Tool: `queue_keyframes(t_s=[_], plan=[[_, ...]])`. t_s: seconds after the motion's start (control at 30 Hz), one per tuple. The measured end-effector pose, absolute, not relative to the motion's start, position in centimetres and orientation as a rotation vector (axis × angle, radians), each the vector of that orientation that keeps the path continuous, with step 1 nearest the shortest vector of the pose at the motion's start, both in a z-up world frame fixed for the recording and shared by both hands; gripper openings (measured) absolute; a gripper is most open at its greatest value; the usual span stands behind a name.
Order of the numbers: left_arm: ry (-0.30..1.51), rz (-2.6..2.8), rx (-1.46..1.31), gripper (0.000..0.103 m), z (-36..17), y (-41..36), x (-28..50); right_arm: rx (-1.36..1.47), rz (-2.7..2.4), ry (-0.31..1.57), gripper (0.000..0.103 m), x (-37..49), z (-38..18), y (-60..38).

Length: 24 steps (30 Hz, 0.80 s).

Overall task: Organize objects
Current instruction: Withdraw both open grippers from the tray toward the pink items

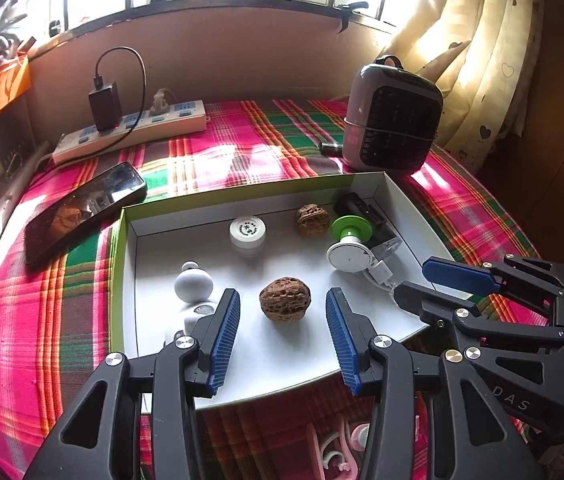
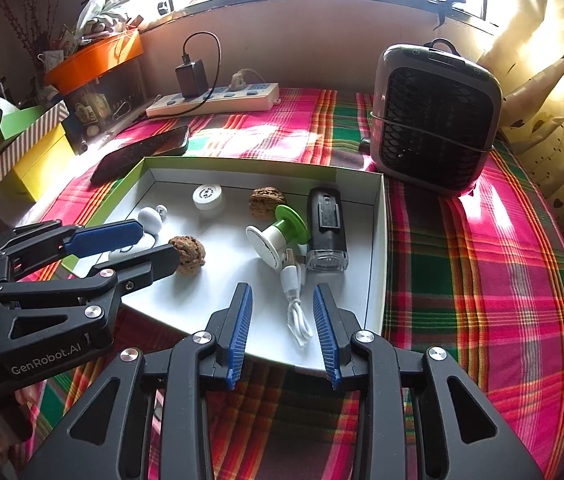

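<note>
A white shallow box (image 1: 410, 208) (image 2: 378, 240) lies on the plaid cloth. It holds two walnuts, a white cap (image 1: 247, 231), a white knob (image 1: 193, 285), a green-and-white spool (image 1: 351, 240), a black lamp (image 2: 326, 228) and a white cable (image 2: 296, 312). My left gripper (image 1: 282, 300) is open with the near walnut (image 1: 284, 299) (image 2: 188, 255) between its fingers, apart from both. My right gripper (image 2: 282, 300) is open over the cable at the box's front edge. The far walnut (image 1: 312, 220) (image 2: 266, 200) lies near the back wall.
A black phone (image 1: 82, 208) lies left of the box. A power strip (image 1: 130, 132) with a charger runs along the back wall. A grey fan heater (image 2: 434, 116) stands at the back right. Boxes (image 2: 38, 160) are stacked at the left. Bare cloth shows at the right.
</note>
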<state>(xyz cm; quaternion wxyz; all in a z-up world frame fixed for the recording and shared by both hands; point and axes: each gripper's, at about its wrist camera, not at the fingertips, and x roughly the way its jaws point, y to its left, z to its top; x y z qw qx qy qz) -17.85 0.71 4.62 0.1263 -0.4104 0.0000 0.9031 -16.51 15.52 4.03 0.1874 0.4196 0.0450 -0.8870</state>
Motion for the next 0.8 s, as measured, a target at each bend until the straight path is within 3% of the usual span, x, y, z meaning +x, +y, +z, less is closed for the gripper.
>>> queue_keyframes(t_s=[0.7,0.8], plan=[[-0.096,2.677,-1.156,0.043,5.3,-2.3,-11.0,1.082,-2.474,0.134,0.033,-10.9,4.7,15.9],[-0.097,2.676,-1.173,0.043,4.8,-2.5,-10.3,1.067,-2.424,0.151,0.040,-10.1,4.3,15.3]])
